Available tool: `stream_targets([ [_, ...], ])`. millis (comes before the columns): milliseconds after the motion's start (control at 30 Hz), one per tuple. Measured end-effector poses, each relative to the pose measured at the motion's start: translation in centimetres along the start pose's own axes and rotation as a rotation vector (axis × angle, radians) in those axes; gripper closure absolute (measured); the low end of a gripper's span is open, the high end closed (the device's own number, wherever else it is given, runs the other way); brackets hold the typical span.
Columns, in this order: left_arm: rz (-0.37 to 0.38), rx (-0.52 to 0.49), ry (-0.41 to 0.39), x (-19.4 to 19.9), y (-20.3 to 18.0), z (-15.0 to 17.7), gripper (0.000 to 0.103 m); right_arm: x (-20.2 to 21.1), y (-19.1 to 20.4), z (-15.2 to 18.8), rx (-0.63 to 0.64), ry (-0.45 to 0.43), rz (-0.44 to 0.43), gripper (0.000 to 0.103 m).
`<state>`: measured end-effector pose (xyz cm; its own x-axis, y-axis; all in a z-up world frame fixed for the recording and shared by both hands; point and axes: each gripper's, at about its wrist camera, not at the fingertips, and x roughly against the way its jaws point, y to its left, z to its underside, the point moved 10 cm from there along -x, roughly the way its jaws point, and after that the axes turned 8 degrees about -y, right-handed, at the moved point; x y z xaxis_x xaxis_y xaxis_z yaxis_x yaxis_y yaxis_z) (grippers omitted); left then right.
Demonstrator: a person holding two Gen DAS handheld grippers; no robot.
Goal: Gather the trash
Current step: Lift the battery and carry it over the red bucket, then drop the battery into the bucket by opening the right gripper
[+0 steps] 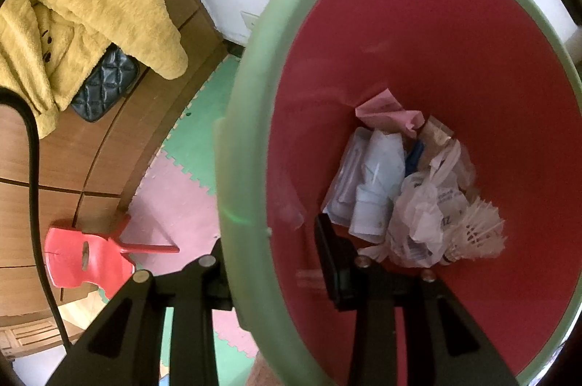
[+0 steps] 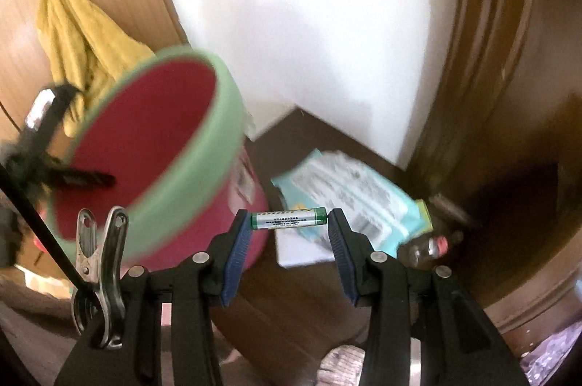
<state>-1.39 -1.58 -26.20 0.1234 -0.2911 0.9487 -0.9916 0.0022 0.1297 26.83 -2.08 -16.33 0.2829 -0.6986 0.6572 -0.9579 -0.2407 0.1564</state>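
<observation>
Right gripper: clamps battery endwise, label unreadable. Left gripper: pinches bin rim; trash inside.

Dark brown floor carrying a light-blue printed packet, w/ a clear plastic bottle lying beside it; pink & green foam mats covering another stretch, a red stool lying there.

The bin looks like smooth plastic, with a matt green rim and red inside. The trash in it is crumpled paper and thin, shiny plastic film. The battery has a glossy green and silver wrap. The yellow cloth is fluffy. The cabinet has a smooth wood surface. The clip is bright metal.
</observation>
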Motion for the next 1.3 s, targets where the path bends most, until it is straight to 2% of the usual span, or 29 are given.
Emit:
stream_targets([
  [233, 0.005, 0.006, -0.007, 0.0, -0.2, -0.1, 0.067, 0.2, 5.1, -4.3, 0.046, -0.018, -0.087, 0.059],
  [367, 0.008, 0.007, -0.009, 0.0, -0.2, -0.1, 0.067, -1.6, 8.2, -5.3, 0.064, 0.041, -0.131, 0.059],
  [533, 0.011, 0.008, -0.012, 0.1, -0.1, -0.1, 0.067, -4.7, 10.5, -4.9, 0.1, 0.143, -0.125, 0.059],
  [633, 0.011, 0.009, -0.012, 0.1, -0.1, -0.2, 0.067, -6.6, 11.0, -4.1, 0.116, 0.209, -0.113, 0.059],
  [800, 0.011, 0.01, -0.012, 0.0, -0.1, -0.1, 0.067, -8.4, 11.0, -4.1, 0.064, 0.291, -0.118, 0.059],
  [1300, 0.013, 0.015, -0.014, -0.1, -0.4, -0.2, 0.067, -12.2, 11.4, -3.6, 0.086, 0.38, -0.07, 0.058],
])
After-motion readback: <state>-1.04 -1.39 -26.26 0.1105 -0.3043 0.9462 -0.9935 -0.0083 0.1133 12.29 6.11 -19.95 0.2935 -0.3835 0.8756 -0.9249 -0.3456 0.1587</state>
